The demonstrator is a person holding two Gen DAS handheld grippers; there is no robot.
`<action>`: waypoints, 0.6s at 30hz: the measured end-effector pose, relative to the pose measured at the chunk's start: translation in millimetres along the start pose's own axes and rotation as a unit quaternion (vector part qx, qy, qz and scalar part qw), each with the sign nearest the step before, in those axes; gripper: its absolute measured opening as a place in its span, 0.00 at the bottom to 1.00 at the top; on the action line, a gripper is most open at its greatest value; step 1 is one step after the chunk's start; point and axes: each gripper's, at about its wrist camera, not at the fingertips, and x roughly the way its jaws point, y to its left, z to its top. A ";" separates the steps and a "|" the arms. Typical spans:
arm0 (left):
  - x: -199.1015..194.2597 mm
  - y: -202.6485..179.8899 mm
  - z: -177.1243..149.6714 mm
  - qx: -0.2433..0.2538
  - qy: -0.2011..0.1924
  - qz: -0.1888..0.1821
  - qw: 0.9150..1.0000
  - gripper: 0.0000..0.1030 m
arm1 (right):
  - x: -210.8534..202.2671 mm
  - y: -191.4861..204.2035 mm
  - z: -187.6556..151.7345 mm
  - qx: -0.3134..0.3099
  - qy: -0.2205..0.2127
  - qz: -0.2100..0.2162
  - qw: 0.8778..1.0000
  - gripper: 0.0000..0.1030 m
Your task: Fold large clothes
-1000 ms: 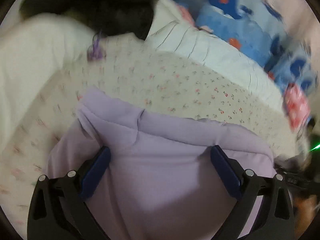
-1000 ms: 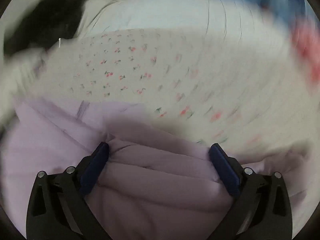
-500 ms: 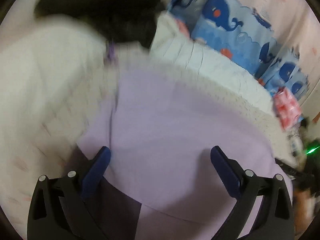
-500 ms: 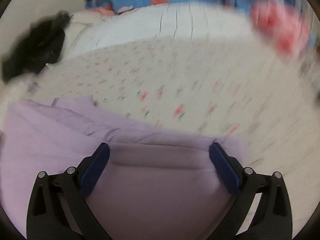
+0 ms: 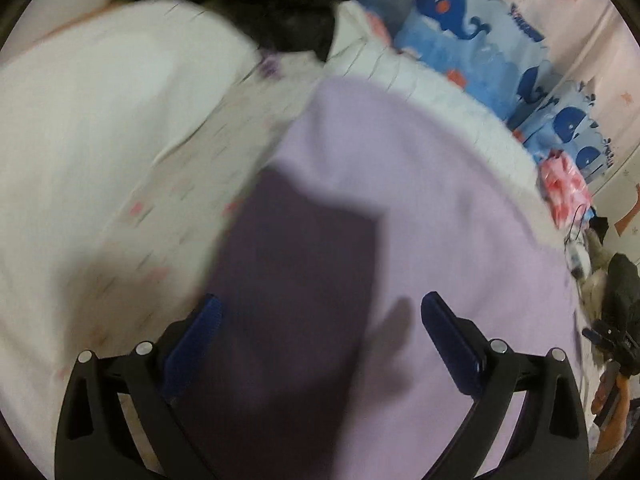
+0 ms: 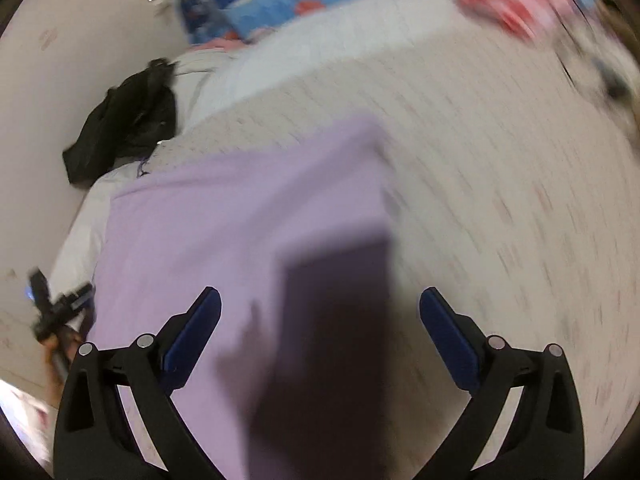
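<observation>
- Lay flatter and more spread out than a second earlier: lilac garment [image 5: 448, 208] on the floral sheet [image 5: 168, 184], no bunched folds left under the right gripper [image 6: 320, 320].
- Seen from higher up in both views than a second ago; more of the bed and the black clothes [image 6: 128, 120] by the wall in frame.
- Stood wide open, holding nothing: left gripper [image 5: 318, 324], blue pads well apart above the cloth. Same for the right.
- Heavily blurred, so contact with the cloth not to be told.
- Dark shadow cast across the lilac in both views.
- Judged: one fold laid down and let go; smoothing or a next fold likely to follow.
</observation>
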 end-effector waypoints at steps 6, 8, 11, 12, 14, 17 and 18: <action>-19.9 55.4 -27.2 -0.094 0.023 -0.026 0.995 0.93 | 17.5 -55.5 -46.8 0.111 0.066 0.124 0.984 0.93; -22.0 48.7 -26.9 -0.093 0.032 -0.036 0.994 0.93 | 26.0 -50.0 -48.1 0.117 0.069 0.167 0.976 0.93; -10.3 36.8 -26.7 -0.098 0.069 -0.075 0.990 0.93 | 39.9 -37.4 -46.8 0.122 0.092 0.228 0.962 0.94; -5.5 33.0 -27.6 -0.093 0.083 -0.076 0.989 0.93 | 42.4 -31.7 -46.5 0.107 0.092 0.196 0.970 0.94; 4.1 25.4 -33.4 -0.078 0.101 -0.070 0.989 0.93 | 48.4 -26.9 -45.5 0.111 0.101 0.182 0.972 0.94; 3.9 16.1 -34.8 -0.079 0.102 -0.098 0.987 0.93 | 44.6 -26.0 -44.9 0.113 0.106 0.187 0.970 0.94; 0.9 15.2 -35.1 -0.083 0.098 -0.104 0.986 0.93 | 48.1 -24.0 -45.1 0.100 0.119 0.169 0.973 0.94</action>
